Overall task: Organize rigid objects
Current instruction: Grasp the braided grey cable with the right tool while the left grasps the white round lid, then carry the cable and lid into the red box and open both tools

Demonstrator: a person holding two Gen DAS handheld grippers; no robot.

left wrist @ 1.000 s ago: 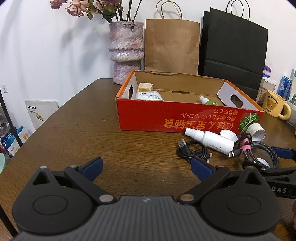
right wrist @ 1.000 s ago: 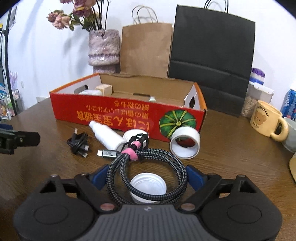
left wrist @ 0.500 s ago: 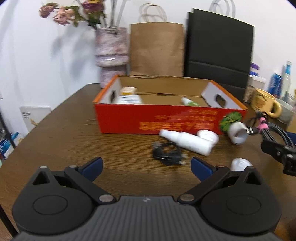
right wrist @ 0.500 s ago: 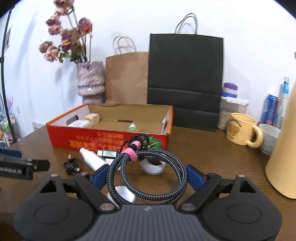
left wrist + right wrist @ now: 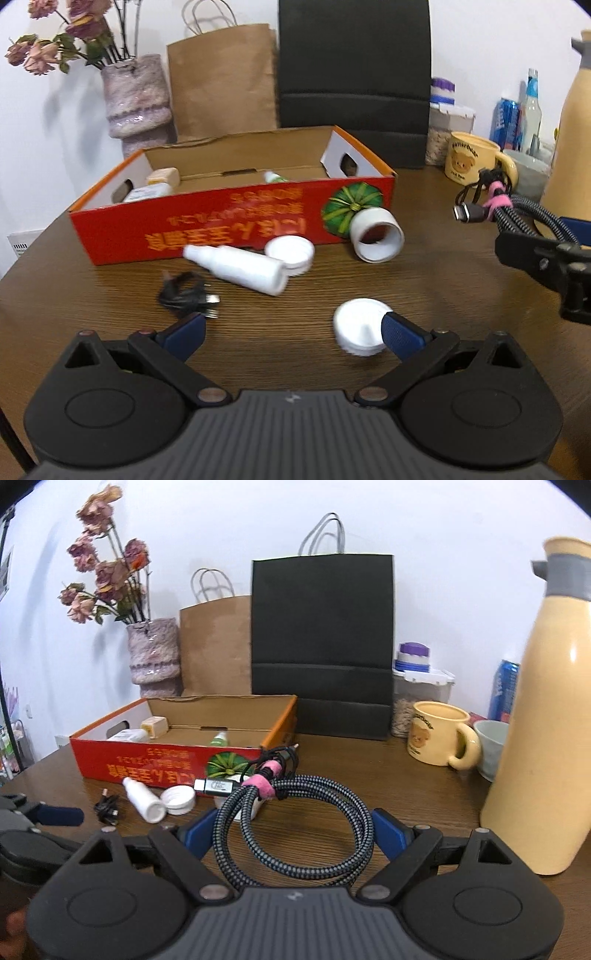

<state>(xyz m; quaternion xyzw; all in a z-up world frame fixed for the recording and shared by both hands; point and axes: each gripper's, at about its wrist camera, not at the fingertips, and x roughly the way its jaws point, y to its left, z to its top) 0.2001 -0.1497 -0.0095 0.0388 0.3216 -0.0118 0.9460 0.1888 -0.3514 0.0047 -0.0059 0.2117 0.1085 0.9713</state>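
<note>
Braided grey cable [image 5: 295, 834], wound in a loop and tied with a pink strap [image 5: 264, 781], sits between the blue pads of the right gripper [image 5: 293, 832], whose jaws are wide and press on both sides of the loop, holding it up off the brown worktop [image 5: 424, 786]. The loop is soft, so it could bend, slip out and fall before it gets to the red cardboard box [image 5: 166, 764] near the far edge of the worktop. The loose plug end [image 5: 218, 786] could also catch on the box wall. The left gripper [image 5: 291, 332] hangs low with its jaws wide open and nothing in them. One pad is right by the white lid [image 5: 360, 326], and could bump it away. The white bottle [image 5: 240, 267] is round and lies on its side in front of the box, so a knock could make it roll.
</note>
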